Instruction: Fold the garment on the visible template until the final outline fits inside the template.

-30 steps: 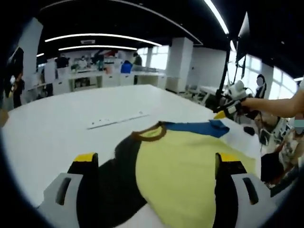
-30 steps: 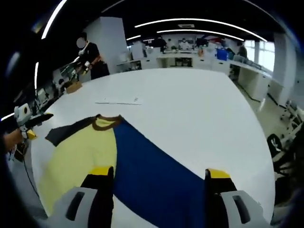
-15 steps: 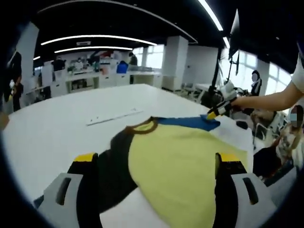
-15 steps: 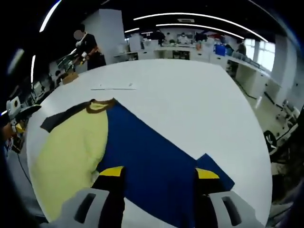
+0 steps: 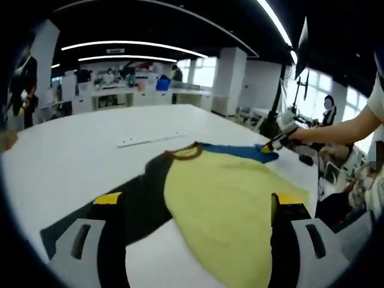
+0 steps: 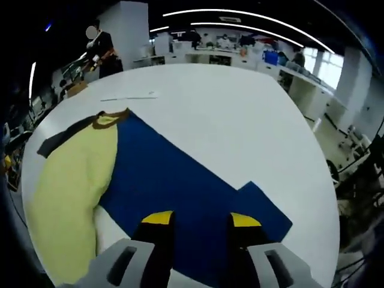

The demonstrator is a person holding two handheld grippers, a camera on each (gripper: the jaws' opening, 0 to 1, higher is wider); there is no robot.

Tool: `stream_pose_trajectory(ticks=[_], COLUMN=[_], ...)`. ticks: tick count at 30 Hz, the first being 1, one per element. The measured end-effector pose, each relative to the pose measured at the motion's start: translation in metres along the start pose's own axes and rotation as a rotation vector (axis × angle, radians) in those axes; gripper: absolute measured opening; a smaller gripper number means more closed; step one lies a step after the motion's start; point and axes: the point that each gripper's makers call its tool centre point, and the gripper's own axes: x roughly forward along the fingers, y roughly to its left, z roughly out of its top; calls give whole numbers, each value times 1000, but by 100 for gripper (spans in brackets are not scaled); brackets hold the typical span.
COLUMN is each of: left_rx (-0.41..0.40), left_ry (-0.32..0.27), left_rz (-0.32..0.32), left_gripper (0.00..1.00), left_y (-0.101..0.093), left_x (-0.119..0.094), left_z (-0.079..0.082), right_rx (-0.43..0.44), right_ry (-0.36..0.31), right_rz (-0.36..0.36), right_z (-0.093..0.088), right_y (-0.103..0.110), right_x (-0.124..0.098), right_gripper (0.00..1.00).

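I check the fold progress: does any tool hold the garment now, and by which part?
It cannot be told: the right tool sits over the garment's blue sleeve edge; the left tool is open.

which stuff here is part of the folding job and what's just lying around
Part of the job:
- garment, yellow body, blue side, dark sleeve
- left gripper
- right gripper
- white table

Lying about:
- white strip on the table beyond the collar
- desks and people in the background

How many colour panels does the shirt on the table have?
3: a yellow panel in the middle, a blue panel with its sleeve by the right tongs, and a black panel by the left tongs. Others may be hidden underneath.
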Motion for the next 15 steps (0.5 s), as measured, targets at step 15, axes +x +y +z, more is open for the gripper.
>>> stream_pose_trajectory(ticks=[15], left_rx=[-27], left_ry=[9], left_rz=[22], left_gripper=[96], left_y=[1], left_x=[-13], left_z=[-9], right_rx=[10], right_ry=[30], right_rz=[-90], right_z=[-6], right_y=[-10], right_x=[1], right_gripper=[4])
